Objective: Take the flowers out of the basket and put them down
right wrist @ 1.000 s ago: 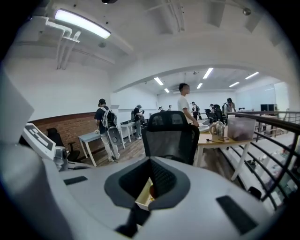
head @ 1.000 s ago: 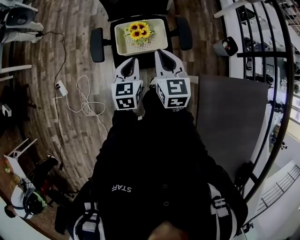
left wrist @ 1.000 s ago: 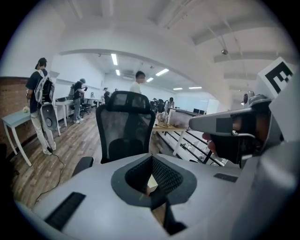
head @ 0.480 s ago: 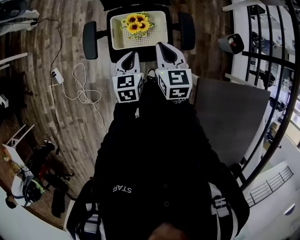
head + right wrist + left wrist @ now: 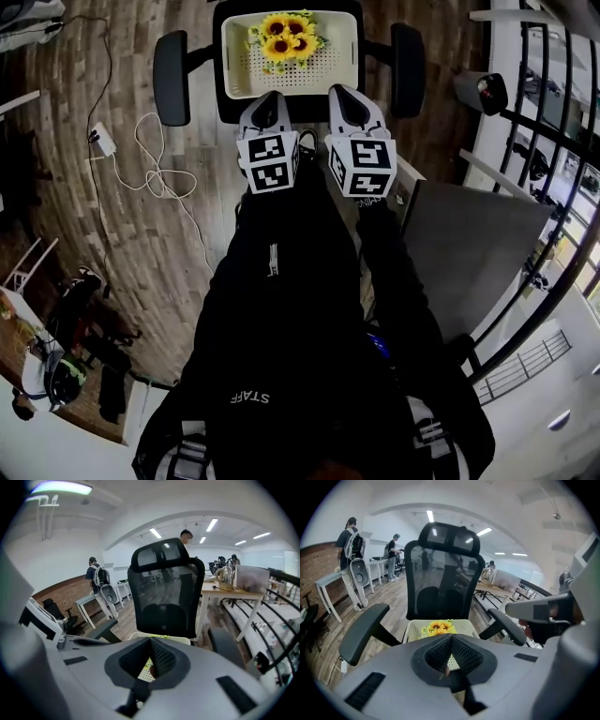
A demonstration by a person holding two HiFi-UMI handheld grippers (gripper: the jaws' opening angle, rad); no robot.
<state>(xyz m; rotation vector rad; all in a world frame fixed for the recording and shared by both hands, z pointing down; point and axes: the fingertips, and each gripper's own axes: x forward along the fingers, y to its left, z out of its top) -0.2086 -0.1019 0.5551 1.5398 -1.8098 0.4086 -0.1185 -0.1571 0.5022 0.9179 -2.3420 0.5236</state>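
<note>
A bunch of yellow sunflowers [image 5: 286,36] lies at the far end of a white perforated basket [image 5: 246,73]. The basket rests on the seat of a black office chair [image 5: 220,37]. Both grippers hover side by side just short of the basket's near rim. My left gripper [image 5: 270,99] is shut with nothing in it, and so is my right gripper [image 5: 346,95]. In the left gripper view the sunflowers [image 5: 438,628] and the basket [image 5: 412,631] show just beyond the closed left gripper [image 5: 451,641]. In the right gripper view the right gripper [image 5: 151,649] hides most of the basket [image 5: 140,636].
The chair's armrests [image 5: 172,64] [image 5: 408,56] flank the basket and its mesh back [image 5: 443,583] rises behind. A white cable with charger [image 5: 155,164] lies on the wood floor at left. A grey slab [image 5: 469,253] and railing stand at right. People [image 5: 349,545] stand by desks far off.
The chair with the basket has slid toward the top of the head view. Both grippers have come forward, from short of the chair to the basket's near rim. Both stayed shut.
</note>
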